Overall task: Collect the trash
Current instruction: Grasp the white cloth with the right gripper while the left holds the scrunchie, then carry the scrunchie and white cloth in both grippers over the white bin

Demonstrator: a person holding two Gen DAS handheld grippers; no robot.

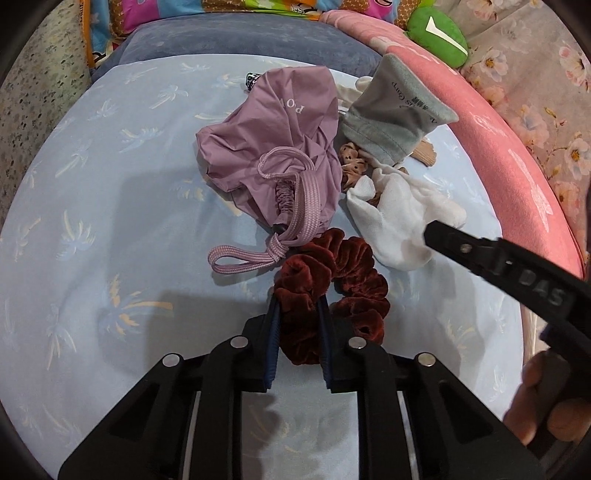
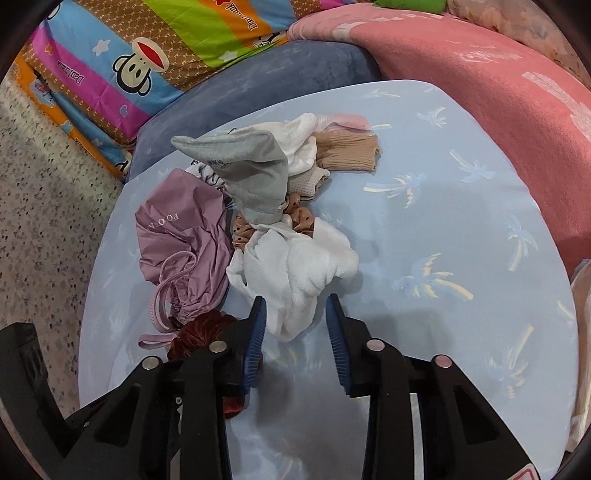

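My left gripper (image 1: 298,301) is shut on a dark red velvet scrunchie (image 1: 343,291), which rests on the light blue sheet (image 1: 110,229). The scrunchie also shows in the right wrist view (image 2: 201,332), partly hidden behind my right finger. My right gripper (image 2: 295,306) is open, its fingers on either side of the near end of a white cloth (image 2: 295,269). In the left wrist view the right gripper's finger (image 1: 465,249) reaches over that white cloth (image 1: 399,218). Beyond lie a mauve drawstring bag (image 1: 273,136), a grey pouch (image 1: 391,114) and a spotted tan scrunchie (image 1: 352,158).
A pink blanket (image 1: 509,158) runs along the right side. A blue-grey cushion (image 1: 236,40), colourful bedding (image 2: 147,62) and a green plush toy (image 1: 436,33) lie at the back. A tan ribbed cloth (image 2: 347,151) sits behind the pile. Speckled floor (image 2: 48,206) is on the left.
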